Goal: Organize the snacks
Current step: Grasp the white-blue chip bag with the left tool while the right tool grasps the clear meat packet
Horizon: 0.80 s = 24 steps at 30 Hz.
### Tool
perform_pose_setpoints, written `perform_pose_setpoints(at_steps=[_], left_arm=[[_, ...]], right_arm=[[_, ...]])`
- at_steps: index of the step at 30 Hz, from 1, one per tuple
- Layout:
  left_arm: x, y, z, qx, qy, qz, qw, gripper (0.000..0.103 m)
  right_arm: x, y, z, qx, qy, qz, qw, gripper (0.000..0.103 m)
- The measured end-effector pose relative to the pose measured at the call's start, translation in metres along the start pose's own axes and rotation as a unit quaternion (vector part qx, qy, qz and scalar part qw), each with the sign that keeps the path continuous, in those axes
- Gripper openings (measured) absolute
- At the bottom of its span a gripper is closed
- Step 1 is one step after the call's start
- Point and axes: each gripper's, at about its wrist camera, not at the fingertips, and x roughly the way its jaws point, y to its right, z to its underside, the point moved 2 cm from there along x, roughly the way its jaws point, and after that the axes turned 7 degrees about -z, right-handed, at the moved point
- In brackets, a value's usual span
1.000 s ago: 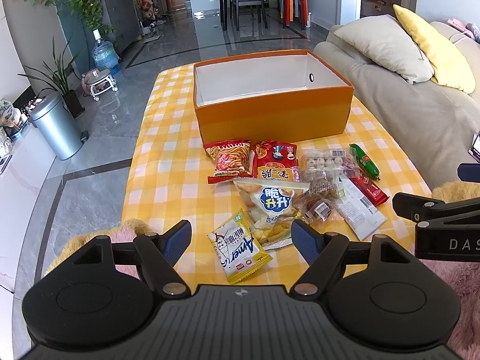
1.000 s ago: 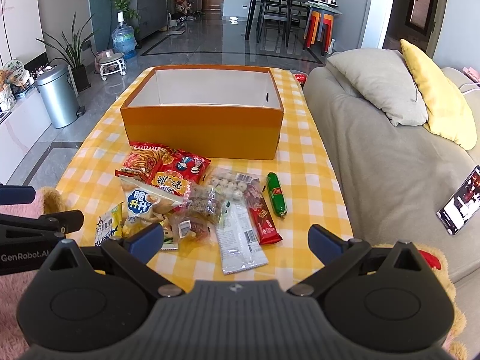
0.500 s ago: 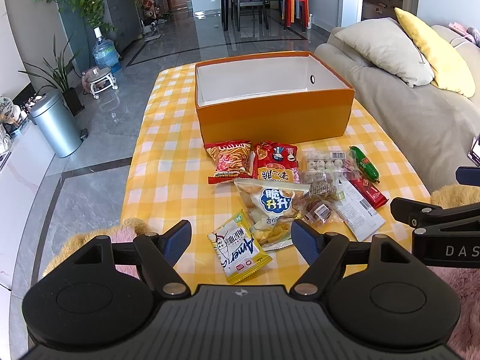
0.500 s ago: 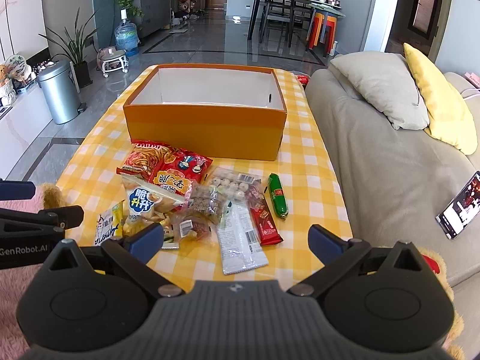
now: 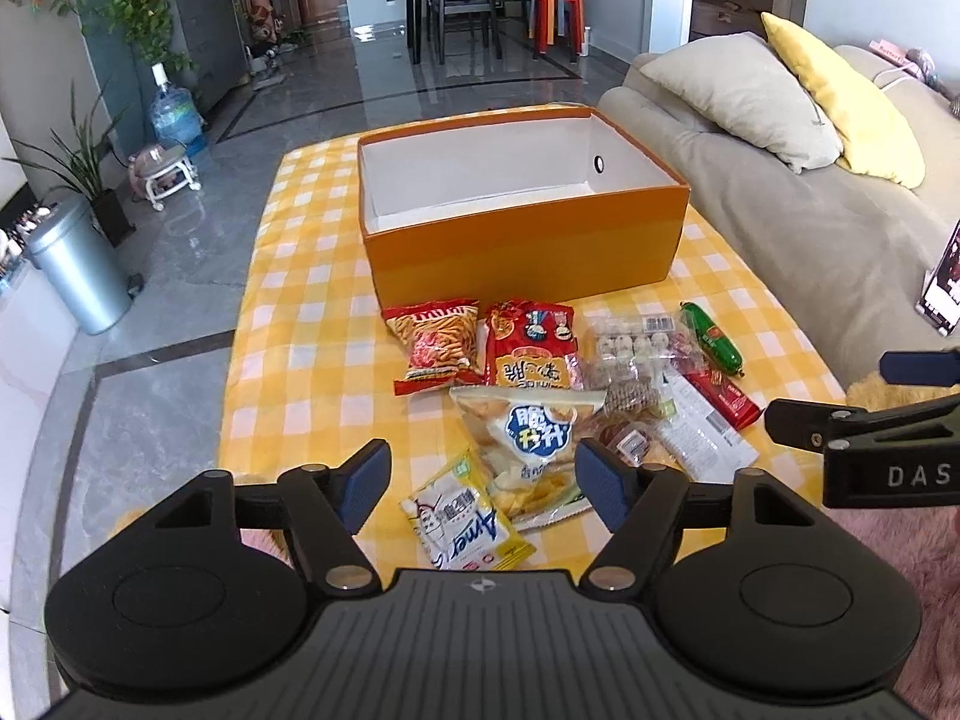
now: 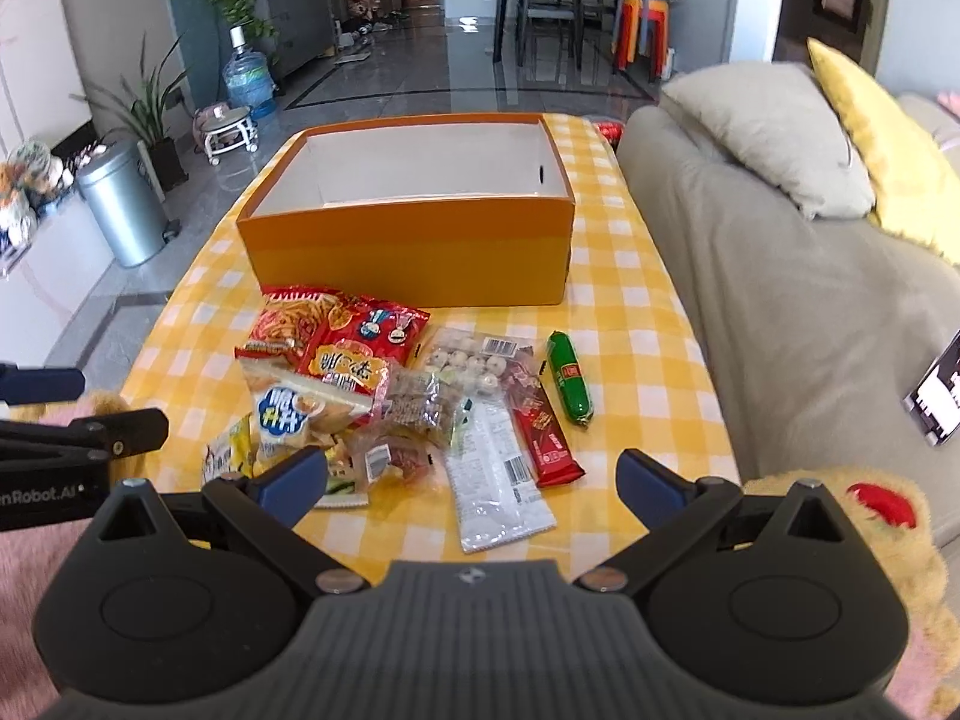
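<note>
An empty orange box (image 5: 522, 252) (image 6: 414, 252) stands on the yellow checked table (image 5: 312, 324). Several snack packs lie in a heap before it: a red fries bag (image 5: 435, 345), a red bag (image 5: 531, 348), a white-blue chip bag (image 5: 531, 429), a yellow-white packet (image 5: 465, 525), a green sausage (image 6: 569, 375), a red bar (image 6: 543, 438) and a white wrapper (image 6: 498, 492). My left gripper (image 5: 483, 483) is open and empty above the near packets. My right gripper (image 6: 474, 477) is open and empty above the white wrapper.
A grey sofa (image 6: 780, 276) with cushions runs along the table's right side, a phone (image 6: 936, 402) lying on it. A metal bin (image 5: 78, 264) and plants stand on the floor at left. Plush fabric lies at the near table edge.
Both grippers have moved slightly forward toward the snack heap. Both stay open. The snacks and box have not moved.
</note>
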Motion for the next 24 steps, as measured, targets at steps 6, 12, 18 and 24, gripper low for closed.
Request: perform_pose_setpoints(at_steps=[6,12,18,24], left_arm=[[0.024,-0.001,-0.007,-0.030,-0.035,0.066,0.9967,0.073],[0.050,0.007,-0.011,-0.028,-0.060,0.083,0.9943,0.064],[0.075,0.010,-0.007,-0.042,-0.086,0.096,0.9907,0.064],[0.093,0.013,-0.005,-0.055,-0.104,0.093,0.9887,0.061]], right_arm=[[0.026,0.005,-0.008,0.005,-0.012,-0.011,1.000,0.082],[0.056,0.004,-0.013,0.002,-0.008,-0.064,0.998,0.069],[0.092,0.006,-0.012,-0.015,-0.039,-0.060,0.997,0.055],[0.116,0.010,0.000,-0.004,-0.079,-0.092,0.993,0.049]])
